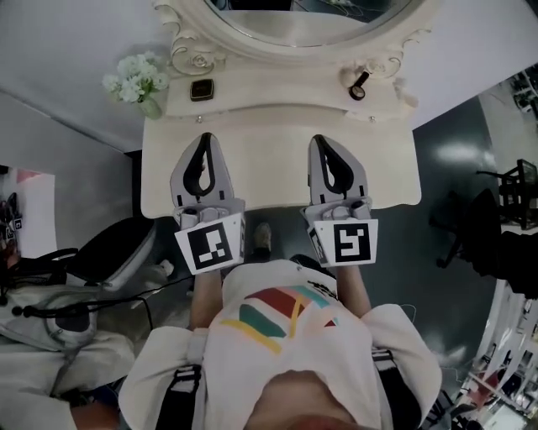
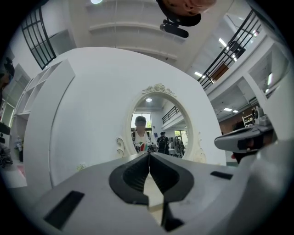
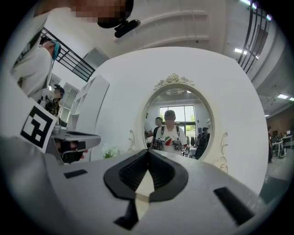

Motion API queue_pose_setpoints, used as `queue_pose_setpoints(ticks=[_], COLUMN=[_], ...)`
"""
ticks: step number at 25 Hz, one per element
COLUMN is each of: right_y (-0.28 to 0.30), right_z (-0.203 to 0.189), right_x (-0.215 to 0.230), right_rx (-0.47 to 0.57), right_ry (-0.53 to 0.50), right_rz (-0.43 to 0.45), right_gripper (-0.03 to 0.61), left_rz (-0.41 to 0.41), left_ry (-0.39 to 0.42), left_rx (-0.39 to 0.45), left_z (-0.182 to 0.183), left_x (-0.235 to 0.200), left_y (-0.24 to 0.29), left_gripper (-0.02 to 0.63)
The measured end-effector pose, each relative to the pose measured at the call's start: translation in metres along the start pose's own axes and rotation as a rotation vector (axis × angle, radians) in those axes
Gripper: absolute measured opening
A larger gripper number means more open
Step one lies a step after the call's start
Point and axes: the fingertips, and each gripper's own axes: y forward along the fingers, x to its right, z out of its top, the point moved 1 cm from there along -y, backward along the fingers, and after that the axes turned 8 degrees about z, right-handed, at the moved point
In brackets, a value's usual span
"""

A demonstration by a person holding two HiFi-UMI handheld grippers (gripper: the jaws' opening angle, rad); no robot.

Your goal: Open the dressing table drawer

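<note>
From the head view, the left tongs and the right tongs are side by side over the cream bench. Both point at the round mirror at the back. Both are shut tight and hold nothing. White flowers stand at the back left corner of the bench. A small dark box sits just beside them. A small dark thing lies at the back right. Only the top of the bench shows here, so the drawer is hidden from above.

In the left gripper view, the two jaws touch all the way to the tip, with nothing in them. They point level at the mirror and the white wall around it. The right tongs show at the right edge.

In the right gripper view, the jaws are pressed together too, and empty. The mirror is straight ahead. The flowers and the left tongs show at the left.
</note>
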Motion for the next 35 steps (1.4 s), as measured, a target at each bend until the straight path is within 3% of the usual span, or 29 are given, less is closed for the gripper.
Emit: queue_pose_setpoints(ticks=[7,11,24,35], right_y=[0.023,0.026,0.015,0.033], right_z=[-0.002,0.001,0.002,-0.013], right_x=[0.013,0.015,0.037,0.022], right_rx=[-0.008,0.000,0.060,0.018], right_ry=[-0.004,0.015,0.040,0.049], right_rz=[0.034,0.066,0.070,0.118], right_gripper=[0.000,0.000,0.000,0.000], left_rz=[0.012,0.052,0.073,0.092], left_ry=[0.004,-0.028,-0.028,0.025], left_rx=[-0.013,0.037,0.049,0.001], left_z=[-0.002,0.012,0.016,-0.028], left_x=[0.007,0.012,0.024,-0.007], left_y=[0.023,0.026,0.027,0.054], left_gripper=[0.006,0.006,0.008,0.009])
